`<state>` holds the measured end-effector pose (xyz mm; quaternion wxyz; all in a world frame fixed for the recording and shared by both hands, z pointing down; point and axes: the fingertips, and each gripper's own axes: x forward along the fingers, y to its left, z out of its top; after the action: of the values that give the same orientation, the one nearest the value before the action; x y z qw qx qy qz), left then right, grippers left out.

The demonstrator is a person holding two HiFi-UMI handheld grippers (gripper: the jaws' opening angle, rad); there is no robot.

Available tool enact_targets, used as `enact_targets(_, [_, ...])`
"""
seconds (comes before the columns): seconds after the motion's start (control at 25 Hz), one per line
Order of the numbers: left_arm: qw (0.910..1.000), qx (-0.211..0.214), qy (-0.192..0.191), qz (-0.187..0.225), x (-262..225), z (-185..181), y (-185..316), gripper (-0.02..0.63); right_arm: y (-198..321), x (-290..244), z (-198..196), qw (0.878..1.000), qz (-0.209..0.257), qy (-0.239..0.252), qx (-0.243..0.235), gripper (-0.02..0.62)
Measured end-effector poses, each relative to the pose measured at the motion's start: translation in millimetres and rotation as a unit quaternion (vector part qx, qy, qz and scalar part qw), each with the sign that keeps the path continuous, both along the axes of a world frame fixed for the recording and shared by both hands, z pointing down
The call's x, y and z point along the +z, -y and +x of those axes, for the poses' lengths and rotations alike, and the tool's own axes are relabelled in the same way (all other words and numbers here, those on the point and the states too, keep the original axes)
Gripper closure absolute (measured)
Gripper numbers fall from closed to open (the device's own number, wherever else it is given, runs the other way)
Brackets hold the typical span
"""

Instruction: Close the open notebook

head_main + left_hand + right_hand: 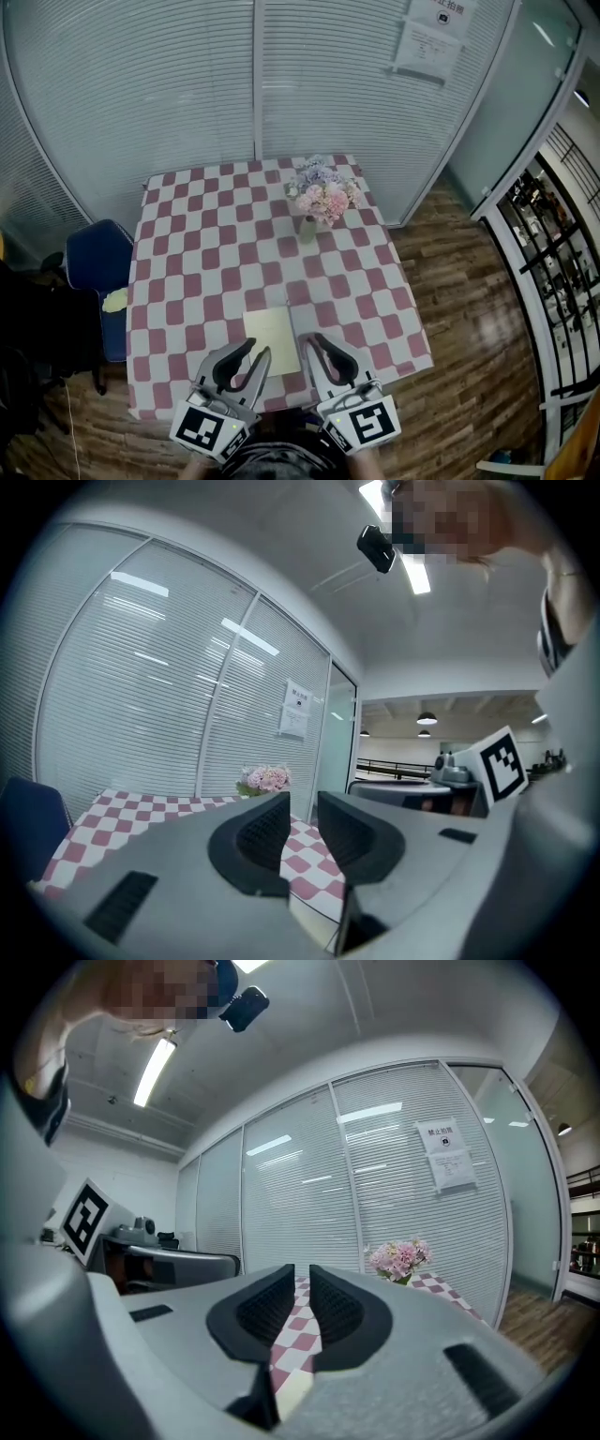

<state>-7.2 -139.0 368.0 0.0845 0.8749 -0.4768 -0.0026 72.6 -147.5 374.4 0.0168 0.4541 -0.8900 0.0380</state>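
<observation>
Step, by my reading: approach, nothing gripped yet.
- Left gripper (260, 349): level at near edge of table, jaws narrowly parted, empty.
- Notebook (270, 330): flat on checked cloth (206, 244), between both grippers.
- Right gripper (313, 339): narrow gap, empty.
- Next: catch cover edge, fold over.

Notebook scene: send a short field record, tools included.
table: red and white checkered cloth
notebook: pale yellow, lying flat near the front edge; open or closed unclear
flowers: pink bunch, far side, right of centre
chair: blue, at the table's left side
left tool: jaws apart, nothing between; at the notebook's near-left corner
right tool: jaws narrowly apart, nothing between; just right of the notebook
</observation>
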Motion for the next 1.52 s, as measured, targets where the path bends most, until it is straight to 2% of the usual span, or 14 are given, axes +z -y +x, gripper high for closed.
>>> enact_targets(0.36, [0.9998, 0.020, -0.008, -0.003, 1.6, -8.4, 5.7, 0.518, 4.7, 2.7, -9.8, 1.000, -0.006, -0.011, 0.017, 0.543])
enact_targets(0.96, [0.9993, 0.034, -0.012, -0.013, 9.8, -13.8, 12.6, 0.518, 17.6, 20.9, -2.3, 0.998, -0.026, -0.029, 0.047, 0.543])
enact_targets(1.52, [0.9984, 0.045, -0.015, -0.032, 21.5, -21.7, 21.7, 0.518, 38.5, 87.3, 7.7, 0.991, -0.102, -0.058, 0.070, 0.543])
